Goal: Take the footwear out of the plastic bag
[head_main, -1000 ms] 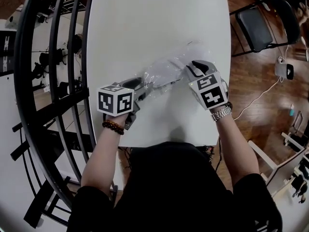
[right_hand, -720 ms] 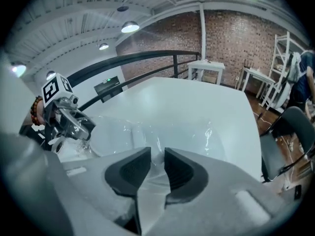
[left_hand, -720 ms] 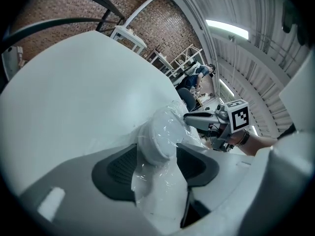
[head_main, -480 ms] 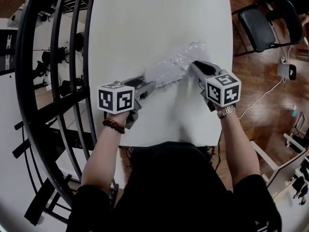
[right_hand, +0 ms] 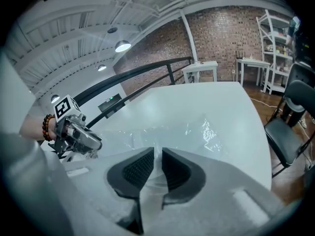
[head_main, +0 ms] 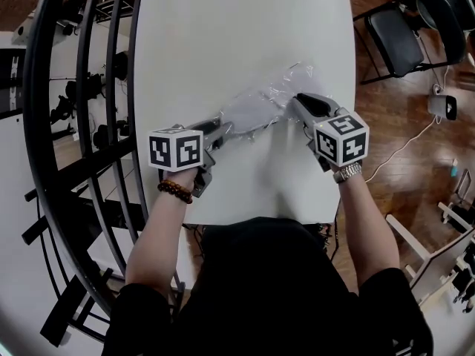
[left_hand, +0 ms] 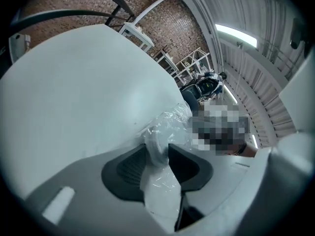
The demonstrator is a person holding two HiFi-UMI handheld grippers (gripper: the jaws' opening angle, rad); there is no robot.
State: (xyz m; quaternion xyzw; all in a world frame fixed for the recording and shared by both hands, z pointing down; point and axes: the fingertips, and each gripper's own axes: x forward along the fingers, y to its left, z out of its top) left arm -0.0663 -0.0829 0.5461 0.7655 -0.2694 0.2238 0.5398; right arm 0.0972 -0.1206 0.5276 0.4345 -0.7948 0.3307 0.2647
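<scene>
Head view, plastic bag (head_main: 260, 106) (contents unclear)

Left tongs (head_main: 227, 130), right tongs (head_main: 292, 103), just closed on bag (head_main: 256, 108)

My right gripper (right_hand: 157, 154) has just been closing its 2 jaws, which now pinch a fold of the clear plastic bag (right_hand: 197, 129) on the white table (right_hand: 206, 95). My left gripper (right_hand: 93, 146) sits at the bag's left end.
</scene>
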